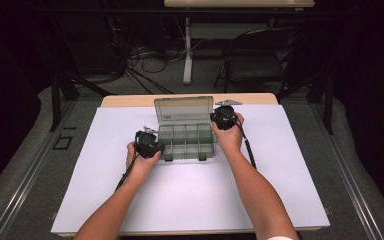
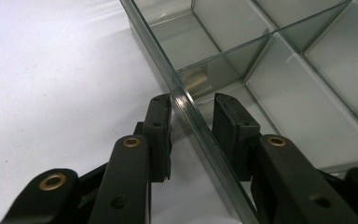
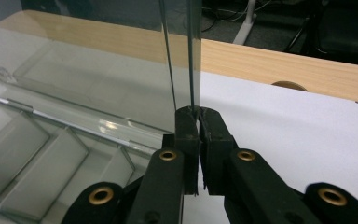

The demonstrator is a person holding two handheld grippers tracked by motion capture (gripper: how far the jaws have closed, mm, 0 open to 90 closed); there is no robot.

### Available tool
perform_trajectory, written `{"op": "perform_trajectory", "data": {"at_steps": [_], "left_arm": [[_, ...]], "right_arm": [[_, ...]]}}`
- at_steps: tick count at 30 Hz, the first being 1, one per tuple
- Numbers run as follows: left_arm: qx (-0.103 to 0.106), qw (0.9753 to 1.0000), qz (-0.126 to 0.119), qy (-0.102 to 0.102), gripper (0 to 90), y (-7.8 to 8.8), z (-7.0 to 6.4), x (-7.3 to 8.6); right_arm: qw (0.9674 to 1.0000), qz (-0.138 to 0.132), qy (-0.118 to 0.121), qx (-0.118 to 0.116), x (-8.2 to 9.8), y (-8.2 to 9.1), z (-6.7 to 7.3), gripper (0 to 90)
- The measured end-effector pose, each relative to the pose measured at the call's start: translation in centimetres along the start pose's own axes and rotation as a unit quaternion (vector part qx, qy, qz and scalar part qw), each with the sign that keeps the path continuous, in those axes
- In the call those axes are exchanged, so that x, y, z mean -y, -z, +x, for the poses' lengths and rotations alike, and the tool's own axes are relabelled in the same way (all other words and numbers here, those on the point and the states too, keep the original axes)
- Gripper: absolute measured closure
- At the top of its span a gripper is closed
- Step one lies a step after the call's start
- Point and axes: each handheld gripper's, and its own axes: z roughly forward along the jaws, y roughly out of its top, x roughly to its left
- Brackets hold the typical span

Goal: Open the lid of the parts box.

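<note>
Right gripper view: my right claw [image 3: 198, 116] is clamped on the lid [image 3: 121, 88] edge standing straight above it; left claw [image 2: 193, 109] straddles the box [image 2: 279, 70] wall, gapped.

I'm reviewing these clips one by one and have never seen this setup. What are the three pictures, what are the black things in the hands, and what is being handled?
A person sits at a table covered in white and holds a black two-jaw tool in each hand. The high view looks down from above. The other two pictures come from cameras riding on each tool, looking along its jaws. On the table lies a clear plastic box with dividers, its lid standing open. The right tool is shut on the lid's side edge. The left tool straddles the box's side wall; whether its jaws press on the wall is hard to tell.
</note>
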Motion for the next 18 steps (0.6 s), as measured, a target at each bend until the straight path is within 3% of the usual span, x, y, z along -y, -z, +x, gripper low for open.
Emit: {"op": "perform_trajectory", "data": {"at_steps": [18], "left_arm": [[0.0,1.0,-0.001,0.004,68.1,0.0,0.0,0.0]], "right_arm": [[0.9991,0.012,-0.039,0.009,-0.8,-1.3,-0.2,87.7]]}}
